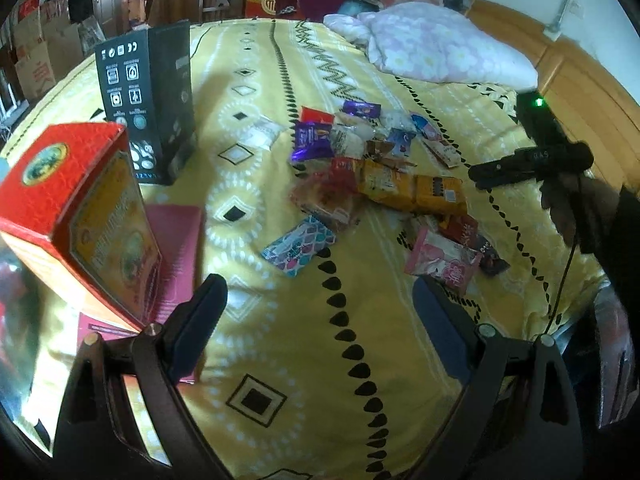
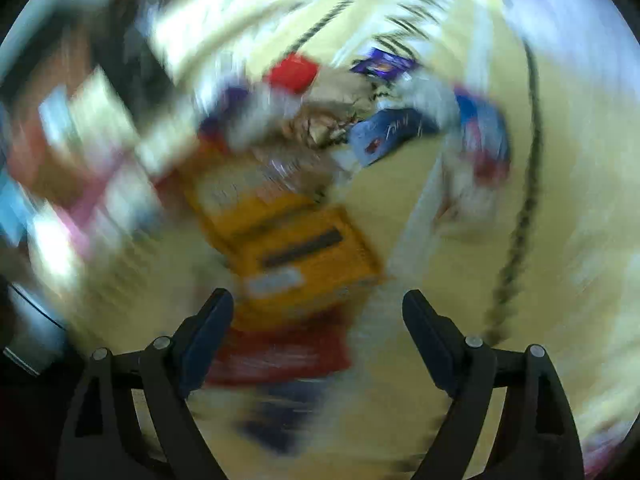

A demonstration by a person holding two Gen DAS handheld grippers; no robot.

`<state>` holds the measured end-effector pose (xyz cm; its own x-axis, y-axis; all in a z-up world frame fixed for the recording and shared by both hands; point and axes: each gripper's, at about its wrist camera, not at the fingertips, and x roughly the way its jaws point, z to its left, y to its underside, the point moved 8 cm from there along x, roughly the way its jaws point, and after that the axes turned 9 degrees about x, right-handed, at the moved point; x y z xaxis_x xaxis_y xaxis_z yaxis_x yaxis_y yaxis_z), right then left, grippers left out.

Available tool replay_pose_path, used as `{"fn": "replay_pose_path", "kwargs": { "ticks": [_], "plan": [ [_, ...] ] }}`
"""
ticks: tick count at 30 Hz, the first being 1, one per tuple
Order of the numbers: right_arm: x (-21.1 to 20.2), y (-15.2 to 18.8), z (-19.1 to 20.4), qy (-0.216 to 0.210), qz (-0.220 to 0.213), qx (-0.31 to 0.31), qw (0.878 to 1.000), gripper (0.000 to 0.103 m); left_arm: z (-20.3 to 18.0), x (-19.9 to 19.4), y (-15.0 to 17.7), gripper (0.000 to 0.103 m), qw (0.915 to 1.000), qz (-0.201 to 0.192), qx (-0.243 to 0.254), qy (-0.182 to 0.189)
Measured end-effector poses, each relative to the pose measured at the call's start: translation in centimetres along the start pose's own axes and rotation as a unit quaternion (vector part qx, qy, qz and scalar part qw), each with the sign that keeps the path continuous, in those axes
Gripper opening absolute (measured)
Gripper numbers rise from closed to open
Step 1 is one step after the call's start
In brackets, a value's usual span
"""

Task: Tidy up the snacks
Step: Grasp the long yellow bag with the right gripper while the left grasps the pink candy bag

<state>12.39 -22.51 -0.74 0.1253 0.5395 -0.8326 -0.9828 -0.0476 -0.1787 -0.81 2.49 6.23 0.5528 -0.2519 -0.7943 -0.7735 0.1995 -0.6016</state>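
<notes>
Two dark blue fingertip pads of the left gripper (image 1: 316, 320) are standing wide apart over bare yellow patterned bedspread (image 1: 304, 360), released and grasping nothing. Just left of its left finger, a red and yellow carton (image 1: 80, 216) is standing tilted on a flat pink box (image 1: 180, 256). Farther ahead on that side, a tall black box (image 1: 148, 100) is standing upright. Straight ahead of the open jaws, a loose pile of wrapped snacks (image 1: 372, 176) is lying scattered on the bedspread: a teal and pink scale-patterned packet (image 1: 298, 244) is nearest, a pink packet (image 1: 444, 262) is sitting ahead to the right, two orange packets (image 1: 412, 188) are lying side by side in the middle, and purple wrappers (image 1: 314, 140) are resting at the far side. Beyond the pile, a floral pillow (image 1: 432, 40) is lying by the wooden headboard. At the right edge, a hand (image 1: 568, 204) is holding the other black tool. In the heavily blurred right wrist view, the right gripper (image 2: 318, 332) is also showing its fingers spread with nothing pressed between them, hanging just above an orange packet (image 2: 304, 256) and a red wrapper (image 2: 280, 356).
</notes>
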Motion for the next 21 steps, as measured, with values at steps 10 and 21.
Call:
{"fn": "replay_pose_path", "kwargs": {
  "ticks": [10,21],
  "plan": [
    [4.9,-1.1,0.1,-0.04,-0.061,0.074,0.995,0.071,1.3,0.5,0.3,0.094,0.9991,0.005,-0.04,0.012],
    [3.9,-1.7,-0.1,-0.019,-0.143,0.069,0.987,0.024,-3.1,0.7,1.6,0.088,0.9978,0.012,0.032,0.057]
  ]
}}
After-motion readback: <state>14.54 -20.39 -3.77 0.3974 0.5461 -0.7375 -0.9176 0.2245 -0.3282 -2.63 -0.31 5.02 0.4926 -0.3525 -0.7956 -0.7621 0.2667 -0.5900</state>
